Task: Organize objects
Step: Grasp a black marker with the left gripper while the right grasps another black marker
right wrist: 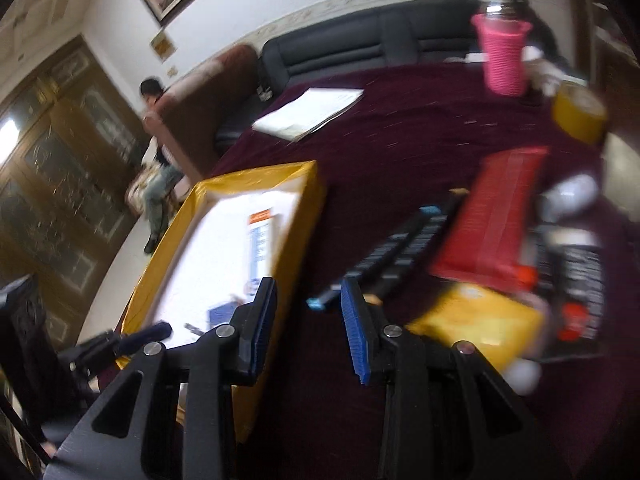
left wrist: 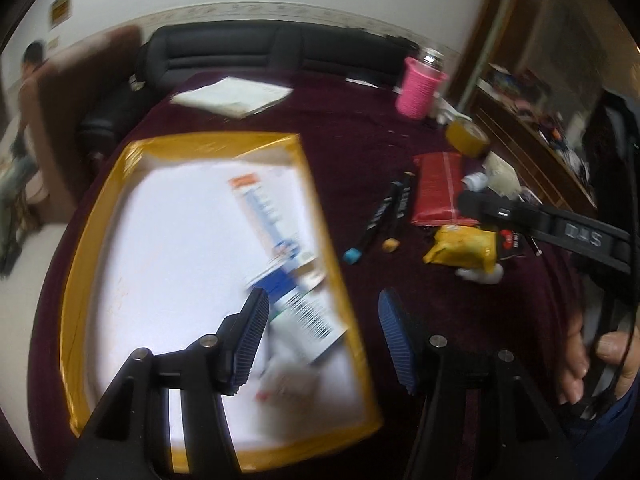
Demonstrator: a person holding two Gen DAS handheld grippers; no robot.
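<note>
A yellow-rimmed box (left wrist: pixel 100 208) with a white floor lies on the dark red tablecloth and holds a blue-and-white carton (left wrist: pixel 280 248). It also shows in the right wrist view (right wrist: pixel 296 184). My left gripper (left wrist: pixel 322 336) is open and empty above the box's right rim. My right gripper (right wrist: pixel 308 328) is open and empty, just right of the box, over the cloth. Two black markers (left wrist: pixel 388 208), a red packet (left wrist: pixel 438 188) and a yellow pouch (left wrist: pixel 464 246) lie to the right. In the right wrist view the markers (right wrist: pixel 392 252), red packet (right wrist: pixel 492 216) and yellow pouch (right wrist: pixel 484 320) lie ahead.
A pink knitted bottle sleeve (left wrist: pixel 418 88), a yellow tape roll (left wrist: pixel 466 136) and a stack of papers (left wrist: pixel 232 96) sit at the far side. A black sofa (left wrist: pixel 260 50) stands behind the table. A person (right wrist: pixel 154 160) sits at the left. A dark packet (right wrist: pixel 576 280) lies at the right.
</note>
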